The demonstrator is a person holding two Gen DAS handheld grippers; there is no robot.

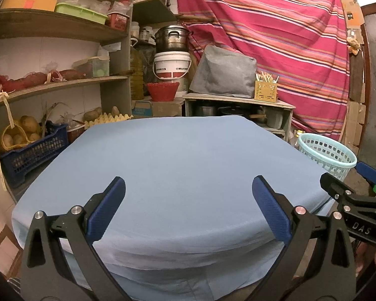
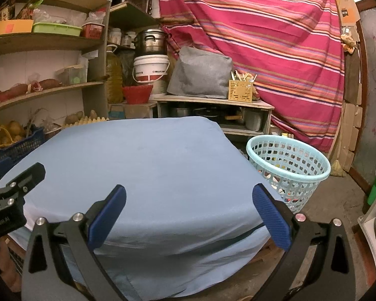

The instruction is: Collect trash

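Note:
A table under a light blue cloth (image 1: 177,165) fills the middle of both views, also in the right wrist view (image 2: 150,165). No loose trash shows on the cloth. A pale turquoise mesh basket (image 2: 288,168) stands on the floor to the table's right, with small coloured items inside; it also shows in the left wrist view (image 1: 330,155). My left gripper (image 1: 188,210) is open and empty over the table's near edge. My right gripper (image 2: 188,213) is open and empty over the near right part of the table, and shows in the left wrist view (image 1: 348,178).
Shelves (image 1: 62,82) with boxes, potatoes and a dark blue crate (image 1: 32,153) stand at left. A low cabinet (image 2: 213,107) with a grey bag, buckets and pots stands behind the table. A striped red cloth (image 2: 263,37) hangs at the back.

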